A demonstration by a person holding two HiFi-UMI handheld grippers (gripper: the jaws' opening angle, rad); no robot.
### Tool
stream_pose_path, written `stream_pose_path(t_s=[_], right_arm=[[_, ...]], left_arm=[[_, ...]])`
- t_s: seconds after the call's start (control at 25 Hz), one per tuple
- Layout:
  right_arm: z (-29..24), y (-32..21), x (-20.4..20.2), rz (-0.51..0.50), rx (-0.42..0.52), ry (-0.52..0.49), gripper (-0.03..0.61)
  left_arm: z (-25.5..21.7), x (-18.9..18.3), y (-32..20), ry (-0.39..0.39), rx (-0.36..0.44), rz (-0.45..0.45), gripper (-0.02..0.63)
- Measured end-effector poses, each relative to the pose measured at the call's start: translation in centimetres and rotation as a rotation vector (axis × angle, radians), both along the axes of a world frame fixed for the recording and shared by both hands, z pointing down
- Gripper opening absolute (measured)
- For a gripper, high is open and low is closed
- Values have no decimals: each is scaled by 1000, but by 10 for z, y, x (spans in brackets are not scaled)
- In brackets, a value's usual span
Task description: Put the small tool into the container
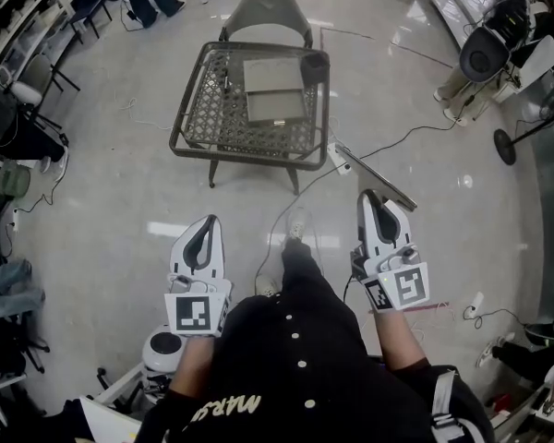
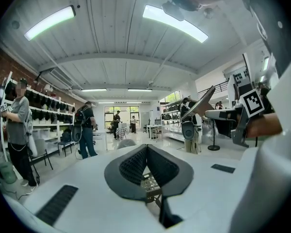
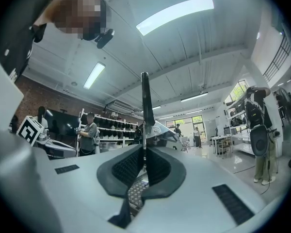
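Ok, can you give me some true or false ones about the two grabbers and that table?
1. The right gripper is pinching a thin dark flat tool. True.
2. The left gripper holds a tool too. False: its jaws are together with nothing between them.
3. The flat grey container sits on the floor. False: it lies on the dark metal lattice table.
4. A grey chair stands on the far side of the table. True.
5. The tool is in the container. False: it is in the right gripper, well away from the table.
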State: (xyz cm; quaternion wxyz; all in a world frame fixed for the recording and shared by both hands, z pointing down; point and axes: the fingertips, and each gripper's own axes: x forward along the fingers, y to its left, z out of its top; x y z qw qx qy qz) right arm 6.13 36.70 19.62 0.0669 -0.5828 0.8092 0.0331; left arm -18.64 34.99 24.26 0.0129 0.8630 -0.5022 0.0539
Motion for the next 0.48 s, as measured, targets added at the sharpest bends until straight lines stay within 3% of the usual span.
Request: stream_pose_path(t_s=[0.48], right_arm=[[-3, -60, 17, -2, 25, -13, 15]], left_arm=[[-1, 9, -52, -35, 24, -28, 26]])
